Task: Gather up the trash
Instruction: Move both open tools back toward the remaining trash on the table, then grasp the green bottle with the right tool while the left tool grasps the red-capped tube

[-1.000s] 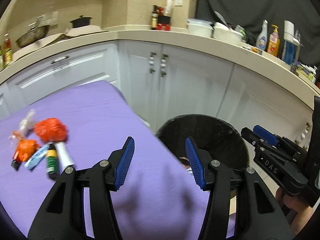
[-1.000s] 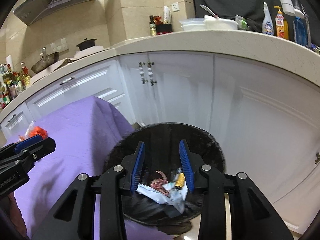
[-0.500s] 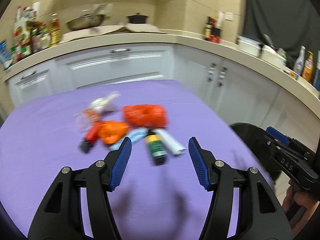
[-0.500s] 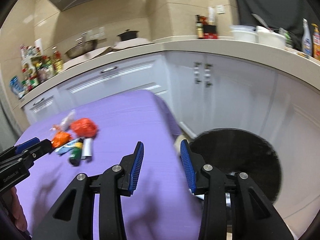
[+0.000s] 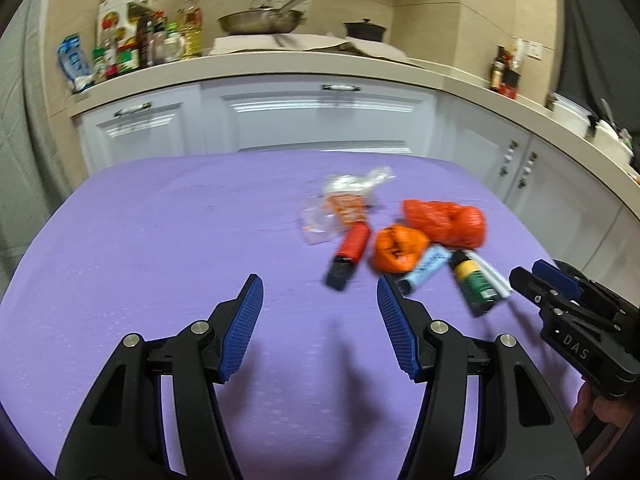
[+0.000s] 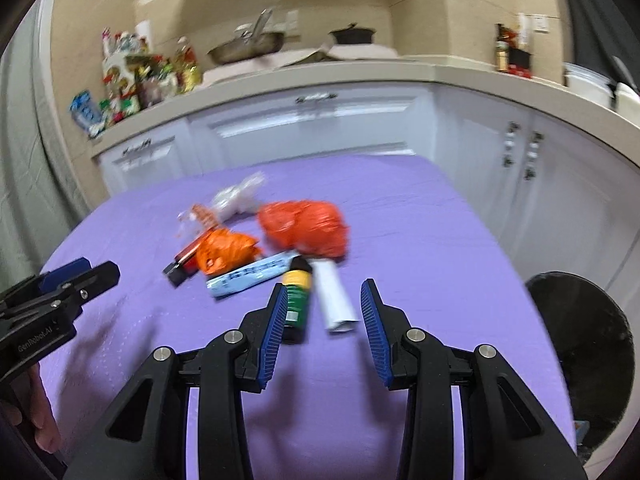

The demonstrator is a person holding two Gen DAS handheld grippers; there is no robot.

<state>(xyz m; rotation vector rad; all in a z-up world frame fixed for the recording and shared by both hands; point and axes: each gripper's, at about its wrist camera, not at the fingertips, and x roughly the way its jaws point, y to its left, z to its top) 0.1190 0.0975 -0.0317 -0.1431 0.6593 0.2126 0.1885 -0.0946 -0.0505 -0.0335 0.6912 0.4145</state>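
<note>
A pile of trash lies on the purple table [image 5: 160, 240]: a red plastic bag [image 5: 448, 220] [image 6: 304, 226], an orange wrapper [image 5: 398, 250] [image 6: 226, 252], a light blue packet [image 5: 426, 268] [image 6: 248, 274], a green and yellow tube [image 5: 474, 284] [image 6: 296, 300], a white roll [image 6: 334, 300], a red and black stick [image 5: 348, 254] and clear wrappers [image 5: 352, 188]. My left gripper [image 5: 320, 332] is open and empty, short of the pile. My right gripper [image 6: 324, 328] is open and empty, its fingers either side of the tube and the white roll. The black bin [image 6: 580, 348] stands on the floor at the right.
White kitchen cabinets [image 5: 320, 120] wrap round behind and to the right of the table. The counter holds bottles [image 5: 132, 48], a pan [image 5: 260, 22] and a pot [image 5: 364, 30]. The table's right edge drops off beside the bin.
Both grippers have swung left from the bin to the table. The trash pile is now in front of them and closer. Both stay open and empty.
</note>
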